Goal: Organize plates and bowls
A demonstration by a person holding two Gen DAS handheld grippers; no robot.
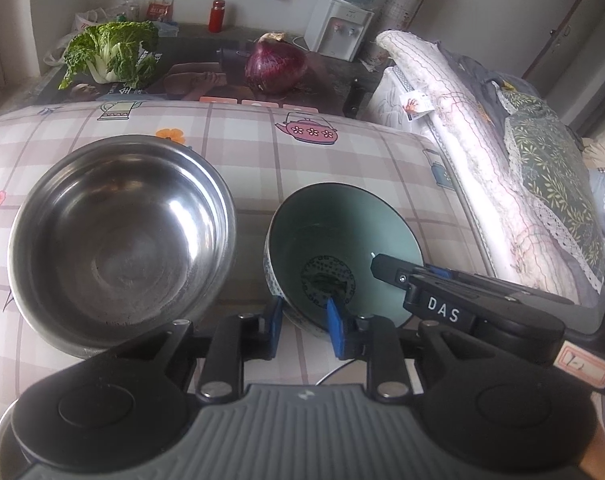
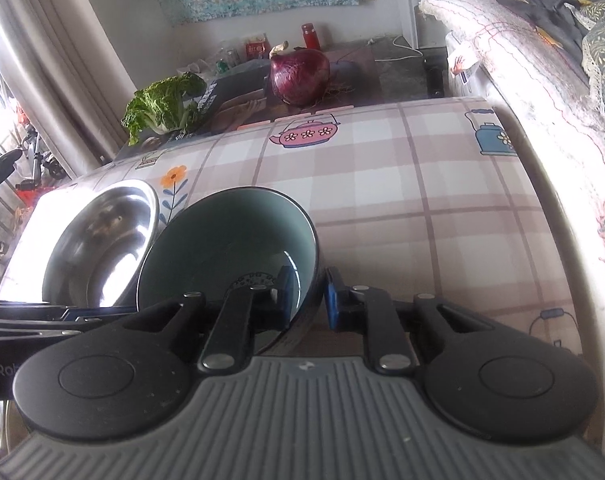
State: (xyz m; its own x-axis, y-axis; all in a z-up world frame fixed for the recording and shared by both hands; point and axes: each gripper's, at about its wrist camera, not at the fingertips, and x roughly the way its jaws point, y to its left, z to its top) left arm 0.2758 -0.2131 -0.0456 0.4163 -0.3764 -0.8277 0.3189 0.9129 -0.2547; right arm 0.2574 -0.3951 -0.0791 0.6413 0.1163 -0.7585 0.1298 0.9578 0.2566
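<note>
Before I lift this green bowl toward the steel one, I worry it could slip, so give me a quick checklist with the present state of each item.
1. Left gripper straddles the green bowl rim, one pad inside, one outside: ok.
2. Right gripper straddles the rim on the opposite side: ok.
3. Pads firmly pressing the wall: cannot tell.
4. Green bowl empty: ok.
5. Steel bowl empty and upright beside it: ok.
6. Gap between the two bowls: cannot tell.
</note>
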